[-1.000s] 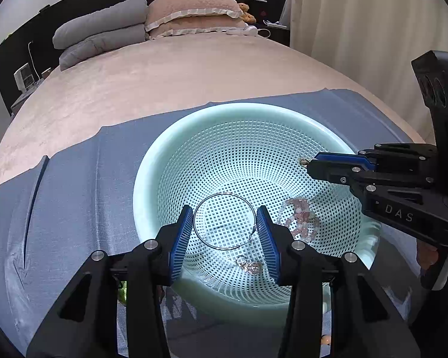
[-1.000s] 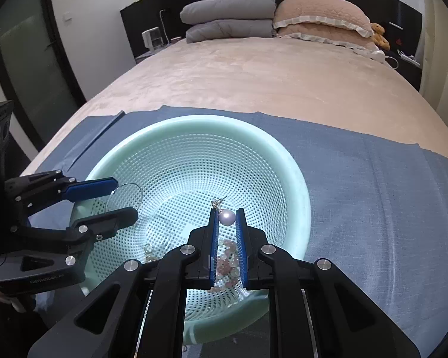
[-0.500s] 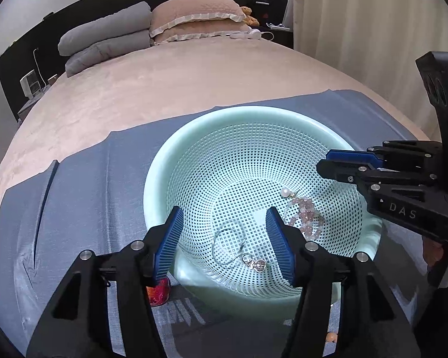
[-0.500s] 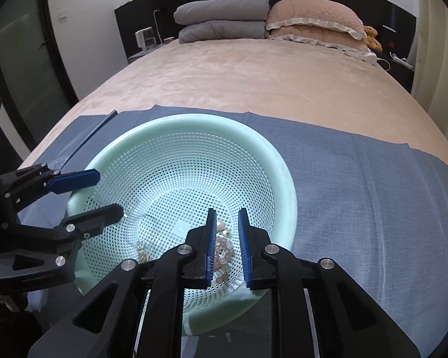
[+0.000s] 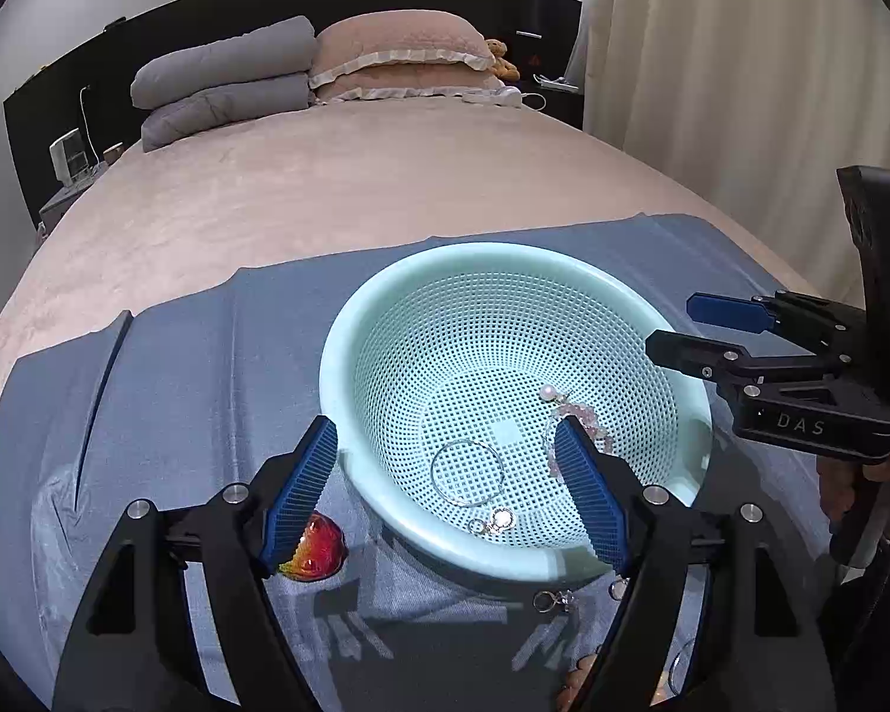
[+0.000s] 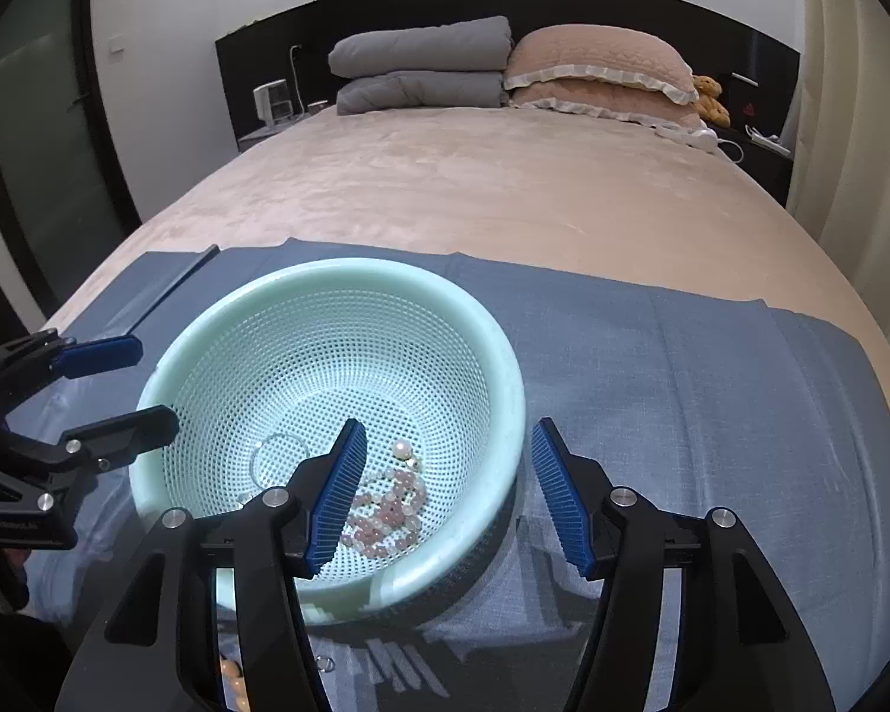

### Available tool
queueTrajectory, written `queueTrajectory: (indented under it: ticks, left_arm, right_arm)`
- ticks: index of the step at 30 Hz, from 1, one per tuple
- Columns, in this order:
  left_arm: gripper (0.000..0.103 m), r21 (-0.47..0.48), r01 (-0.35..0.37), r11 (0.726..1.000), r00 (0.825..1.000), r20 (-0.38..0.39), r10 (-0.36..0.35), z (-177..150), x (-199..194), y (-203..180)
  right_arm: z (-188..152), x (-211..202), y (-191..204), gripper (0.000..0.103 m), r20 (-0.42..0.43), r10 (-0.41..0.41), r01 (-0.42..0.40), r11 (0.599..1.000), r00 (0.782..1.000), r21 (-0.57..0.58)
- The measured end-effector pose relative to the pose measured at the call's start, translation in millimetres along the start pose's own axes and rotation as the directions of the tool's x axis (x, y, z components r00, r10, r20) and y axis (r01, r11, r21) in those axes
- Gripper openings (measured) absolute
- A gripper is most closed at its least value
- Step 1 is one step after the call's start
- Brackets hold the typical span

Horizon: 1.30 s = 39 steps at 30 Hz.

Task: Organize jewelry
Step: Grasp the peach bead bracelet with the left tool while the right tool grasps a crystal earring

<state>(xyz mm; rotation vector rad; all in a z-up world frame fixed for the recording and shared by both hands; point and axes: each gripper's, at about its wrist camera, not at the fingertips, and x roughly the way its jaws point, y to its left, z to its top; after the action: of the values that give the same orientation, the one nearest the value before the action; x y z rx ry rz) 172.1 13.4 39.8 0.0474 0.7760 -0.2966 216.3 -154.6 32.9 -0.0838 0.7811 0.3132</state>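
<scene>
Jewelry in mint colander (image 5: 350, 350), both our grippers empty.
"DAS" marks right gripper (image 5: 676, 329); our left gripper (image 5: 448, 477) frames the silver hoop (image 5: 467, 472) mid-frame, jaws opening on both.

Bangle (image 5: 466, 472) and bead bracelet (image 6: 388, 513) in basket (image 5: 385, 302) on cloth (image 5: 207, 368)

Left gripper (image 5: 448, 489) jaws opening, empty, above basket (image 5: 385, 320) holding hoop (image 5: 467, 473), beads (image 5: 587, 421).

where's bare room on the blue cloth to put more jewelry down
Free: the blue cloth right of the mint basket, and the stretch left of it toward the fold. Crowded: the near strip before the basket, with the red piece and small rings.
</scene>
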Motion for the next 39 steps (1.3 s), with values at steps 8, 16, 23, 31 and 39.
queueTrajectory:
  ticks: [8, 16, 23, 31, 39]
  left_arm:
    - [0.089, 0.007, -0.022, 1.000, 1.000, 0.000, 0.022, -26, -22, -9]
    - [0.093, 0.010, 0.013, 1.000, 1.000, -0.029, -0.013, -79, -38, -36]
    - [0.093, 0.102, 0.012, 0.995, 0.995, -0.100, -0.002, -122, -31, -67]
    - [0.093, 0.097, -0.011, 0.995, 0.989, -0.144, 0.025, -139, -14, -66]
    - [0.093, 0.033, 0.027, 0.999, 0.987, -0.157, -0.022, -140, -4, -56]
  right_arm:
    - [-25, -26, 7, 0.071, 0.002, -0.019, 0.019, 1.000, 1.000, -0.014]
    - [-87, -41, 9, 0.073, -0.104, -0.011, 0.014, 1.000, 0.994, 0.028]
    - [-137, -58, 8, 0.069, -0.153, -0.013, 0.028, 0.995, 0.988, 0.098]
    - [-158, -51, 11, 0.057, -0.210, -0.043, 0.067, 0.992, 0.977, 0.107]
    - [-163, -46, 21, 0.024, -0.220, 0.030, -0.010, 0.996, 0.975, 0.089]
